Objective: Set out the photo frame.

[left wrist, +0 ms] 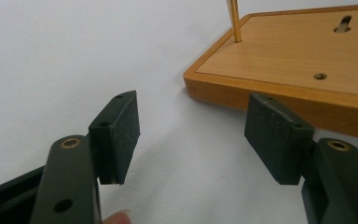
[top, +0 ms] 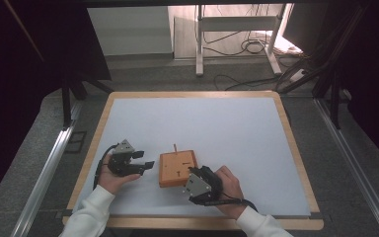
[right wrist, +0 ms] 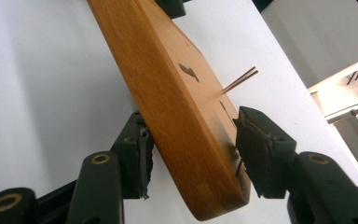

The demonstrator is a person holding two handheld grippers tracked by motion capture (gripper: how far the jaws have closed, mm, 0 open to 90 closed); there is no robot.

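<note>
A flat wooden board (top: 177, 168) with a thin upright pin (top: 175, 147) near its far edge lies on the white mat. My left gripper (top: 147, 159) stands open just left of the board, with nothing between its pads (left wrist: 121, 126); the board's near corner (left wrist: 298, 51) and pin (left wrist: 234, 21) lie just ahead. My right gripper (top: 193, 171) holds the board's near right corner. In the right gripper view one pad (right wrist: 137, 158) sits against the underside edge and the other (right wrist: 256, 144) on the top face of the board (right wrist: 177, 102), by the pin (right wrist: 240, 78).
The white mat (top: 227, 128) covers a wood-rimmed table (top: 296, 158). Beyond the far edge, a white metal stand (top: 237, 29) and loose cables (top: 246, 47) sit on the floor. A metal rail (top: 44, 173) runs along the table's left side.
</note>
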